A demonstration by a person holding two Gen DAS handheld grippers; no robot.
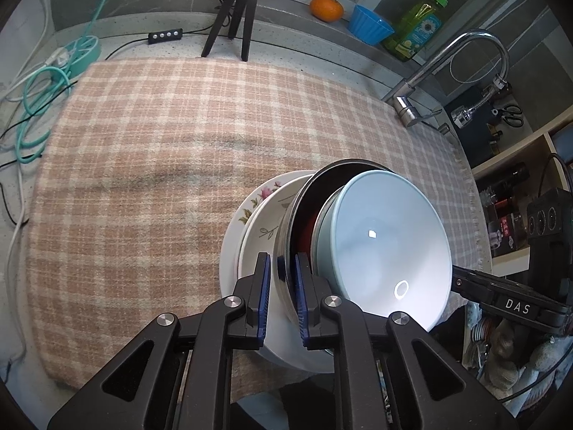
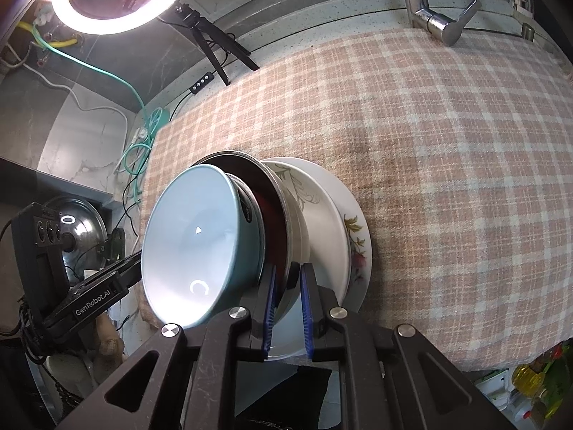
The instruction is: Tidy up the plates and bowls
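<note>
judging from the stack, the sorting is nearly done; a pale blue bowl (image 1: 386, 247) is nested in a steel bowl (image 1: 286, 251) on the plates (image 1: 258, 229), near the checked cloth's (image 1: 150, 165) front edge; the steel bowl's rim is pinched by the left gripper (image 1: 281, 297) and right gripper (image 2: 288, 308); only release is left.

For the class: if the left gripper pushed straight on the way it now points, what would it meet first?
The left gripper is already clamped on the rim of the round steel bowl, so pushing on would drive into that wall. Beneath it lie the stacked white plates, though depth is hard to judge.
</note>
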